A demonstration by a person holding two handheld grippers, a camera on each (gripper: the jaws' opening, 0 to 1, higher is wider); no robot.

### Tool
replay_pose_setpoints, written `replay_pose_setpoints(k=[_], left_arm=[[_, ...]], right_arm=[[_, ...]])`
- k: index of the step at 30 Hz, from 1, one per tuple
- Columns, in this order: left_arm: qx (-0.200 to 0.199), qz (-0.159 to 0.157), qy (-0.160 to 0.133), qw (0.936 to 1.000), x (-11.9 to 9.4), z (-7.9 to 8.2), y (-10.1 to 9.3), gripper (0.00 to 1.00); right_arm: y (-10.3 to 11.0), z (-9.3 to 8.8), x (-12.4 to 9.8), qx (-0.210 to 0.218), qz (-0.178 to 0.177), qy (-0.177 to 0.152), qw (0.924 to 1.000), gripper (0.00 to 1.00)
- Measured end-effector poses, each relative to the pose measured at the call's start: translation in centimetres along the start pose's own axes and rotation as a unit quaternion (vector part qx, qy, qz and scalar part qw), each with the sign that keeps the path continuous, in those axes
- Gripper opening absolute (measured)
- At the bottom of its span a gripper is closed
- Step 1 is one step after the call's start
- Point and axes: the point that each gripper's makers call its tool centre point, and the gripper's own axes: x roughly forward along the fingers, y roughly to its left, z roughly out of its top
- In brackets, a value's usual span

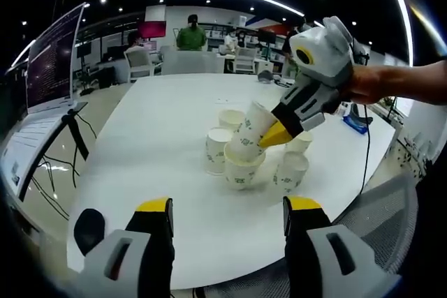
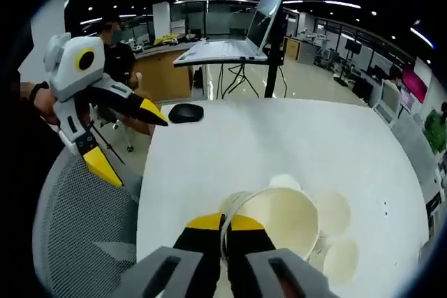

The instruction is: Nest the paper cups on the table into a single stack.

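Bench (image 1: 160, 137) carried a cluster of paper cups (image 1: 218, 150) near its middle. Right gripper (image 1: 274, 135) had its jaws clamped on the rim of a tilted cup (image 2: 279, 218), held partly inside another cup (image 1: 243, 170). Left gripper (image 2: 129, 137) hovered aside, jaws apart.

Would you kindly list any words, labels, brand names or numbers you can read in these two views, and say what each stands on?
No text can be read.
Paper cups: green print on the sides, too blurred to read.
Laptop screen on its stand: lines of text, too small to read.
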Motion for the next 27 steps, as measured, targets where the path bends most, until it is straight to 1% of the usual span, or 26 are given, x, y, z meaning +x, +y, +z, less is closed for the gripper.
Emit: replay_pose_setpoints(k=[3, 6, 10, 19, 27], left_arm=[[0.003, 0.001, 0.0, 1.0, 0.0, 0.0, 0.0, 0.63], [0.006, 0.0, 0.0, 1.0, 0.0, 0.1, 0.0, 0.63], [0.006, -0.001, -0.001, 1.0, 0.0, 0.4, -0.1, 0.63], [0.007, 0.0, -0.004, 1.0, 0.2, 0.7, 0.2, 0.63], [0.005, 0.0, -0.005, 1.0, 0.4, 0.7, 0.4, 0.63]], right_arm=[[0.1, -0.2, 0.0, -0.012, 0.0, 0.013, 0.9998, 0.0], [0.0, -0.4, 0.6, -0.024, 0.001, 0.025, 0.9994, 0.0], [0.3, -0.5, 0.8, -0.03, 0.003, 0.036, 0.9989, 0.0], [0.0, -0.9, 1.9, -0.039, 0.004, 0.048, 0.9981, 0.0], [0.0, -0.8, 2.1, -0.048, 0.004, 0.053, 0.9974, 0.0]])
